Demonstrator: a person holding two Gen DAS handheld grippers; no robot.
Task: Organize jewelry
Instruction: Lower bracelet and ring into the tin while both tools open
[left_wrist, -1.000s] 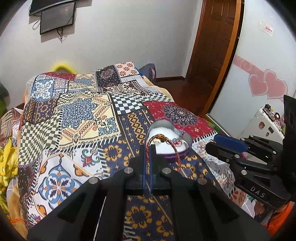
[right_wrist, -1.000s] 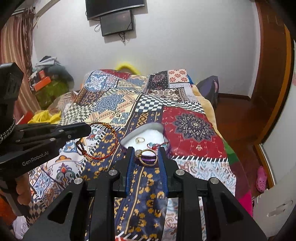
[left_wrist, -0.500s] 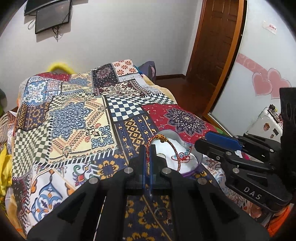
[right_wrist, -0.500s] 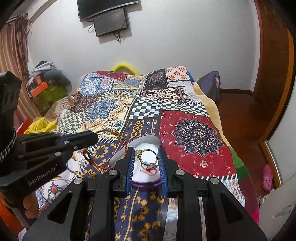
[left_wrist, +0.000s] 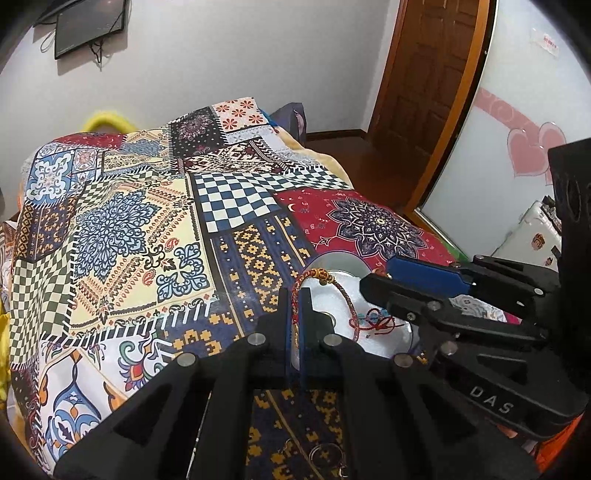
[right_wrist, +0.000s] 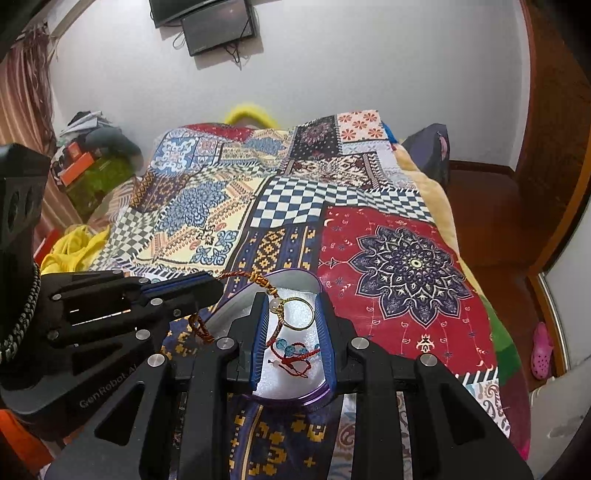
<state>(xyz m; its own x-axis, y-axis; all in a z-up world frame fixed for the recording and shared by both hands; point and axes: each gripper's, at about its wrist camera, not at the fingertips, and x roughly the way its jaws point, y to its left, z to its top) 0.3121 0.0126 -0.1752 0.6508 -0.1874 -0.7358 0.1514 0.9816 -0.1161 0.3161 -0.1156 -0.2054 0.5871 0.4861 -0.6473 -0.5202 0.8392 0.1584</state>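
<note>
The left gripper (left_wrist: 295, 306) jaws pinch a red braided bracelet (left_wrist: 347, 295) over the heart-shaped jewelry box (right_wrist: 295, 397) on the bed (right_wrist: 399, 258). The right gripper (right_wrist: 293, 310) jaws, partly open, grip a gold ring (right_wrist: 295, 314) above the box.

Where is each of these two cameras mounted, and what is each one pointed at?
Left wrist view: sits on the left tool, looking along its closed fingers, which pinch a red cord bracelet over the heart-shaped box on the bed quilt; the right tool enters from the right.
Right wrist view: sits on the right tool, looking along its fingers, which hold a gold ring above the same box; the left tool enters from the left.
Both share the box, bracelet, quilt and wall screens.
</note>
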